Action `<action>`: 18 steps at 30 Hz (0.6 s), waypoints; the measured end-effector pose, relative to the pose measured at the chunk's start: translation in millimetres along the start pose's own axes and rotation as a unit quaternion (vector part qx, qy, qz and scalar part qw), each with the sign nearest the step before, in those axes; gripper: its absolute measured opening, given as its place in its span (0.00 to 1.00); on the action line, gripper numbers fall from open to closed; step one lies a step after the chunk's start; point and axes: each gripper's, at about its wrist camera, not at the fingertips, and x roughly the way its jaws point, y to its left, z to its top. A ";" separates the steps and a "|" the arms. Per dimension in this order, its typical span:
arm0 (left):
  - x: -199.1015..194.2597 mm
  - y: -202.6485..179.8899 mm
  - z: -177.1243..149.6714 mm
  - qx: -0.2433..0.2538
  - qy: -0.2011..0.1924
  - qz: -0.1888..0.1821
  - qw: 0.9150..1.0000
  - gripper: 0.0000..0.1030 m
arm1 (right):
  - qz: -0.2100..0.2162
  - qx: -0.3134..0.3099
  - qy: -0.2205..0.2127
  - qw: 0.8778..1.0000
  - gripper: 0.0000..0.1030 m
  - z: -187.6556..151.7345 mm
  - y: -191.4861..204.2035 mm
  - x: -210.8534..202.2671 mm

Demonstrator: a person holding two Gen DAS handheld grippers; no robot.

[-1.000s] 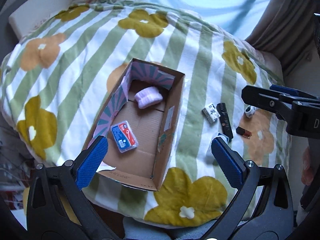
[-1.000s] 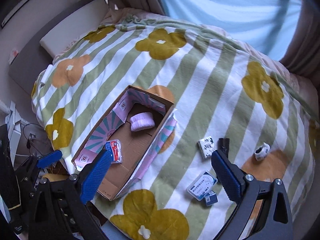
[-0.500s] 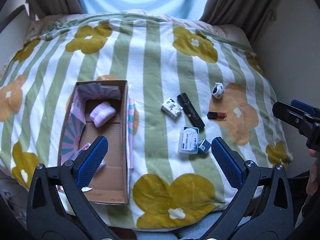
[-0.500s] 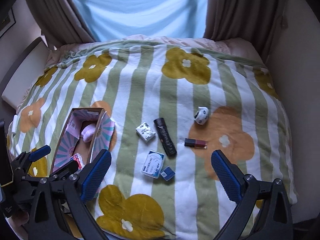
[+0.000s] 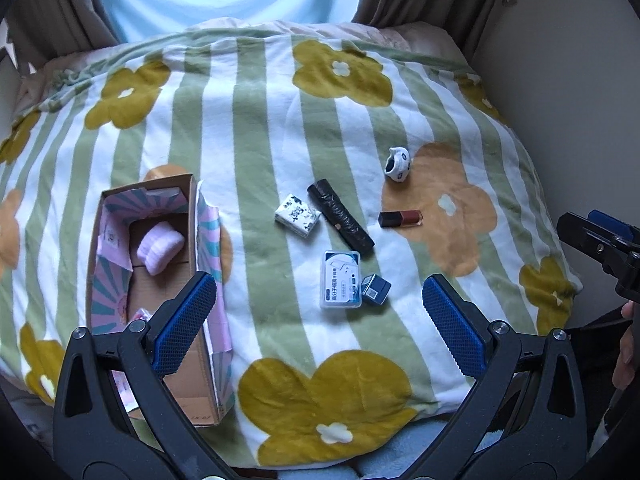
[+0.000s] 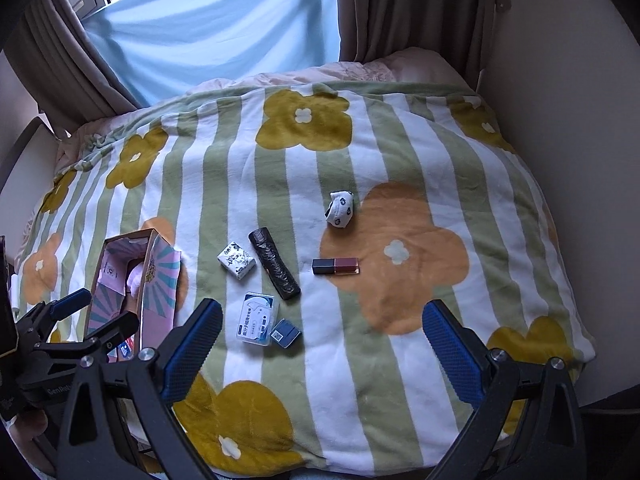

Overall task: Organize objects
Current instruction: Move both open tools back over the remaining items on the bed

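An open cardboard box (image 5: 192, 240) (image 6: 158, 276) lies on the bed at the left, holding a pink rolled cloth (image 5: 160, 248). Loose on the blanket are a patterned tissue pack (image 5: 298, 215) (image 6: 237, 261), a black roll (image 5: 340, 220) (image 6: 274, 269), a white floss case (image 5: 341, 279) (image 6: 258, 319), a small blue box (image 5: 376, 289) (image 6: 285, 333), a lipstick (image 5: 400, 219) (image 6: 336, 266) and a rolled white sock (image 5: 397, 164) (image 6: 340, 208). My left gripper (image 5: 318, 322) is open and empty above the near bed edge. My right gripper (image 6: 322, 346) is open and empty, further right.
The striped flower blanket (image 5: 260, 128) covers the bed. Curtains (image 6: 400, 8) and a blue-covered window (image 6: 212, 28) stand behind it. A wall (image 6: 560, 80) runs along the right side. The right gripper shows at the right edge of the left wrist view (image 5: 600, 244).
Both grippers have swung right and pulled back, from over the box to facing the loose objects. Both stayed open. No object moved.
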 end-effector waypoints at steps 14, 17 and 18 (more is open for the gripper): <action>94.6 -22.5 7.3 0.005 0.084 0.008 0.996 1.00 | 0.011 -0.006 0.061 0.998 0.97 21.9 -21.6 99.1; 126.5 -25.0 7.1 -0.003 0.102 0.008 0.995 1.00 | 0.012 -0.010 0.079 0.997 0.97 24.6 -27.7 134.8; 137.2 -25.8 6.7 -0.003 0.108 0.008 0.994 1.00 | 0.014 -0.010 0.086 0.996 0.97 25.6 -30.0 147.5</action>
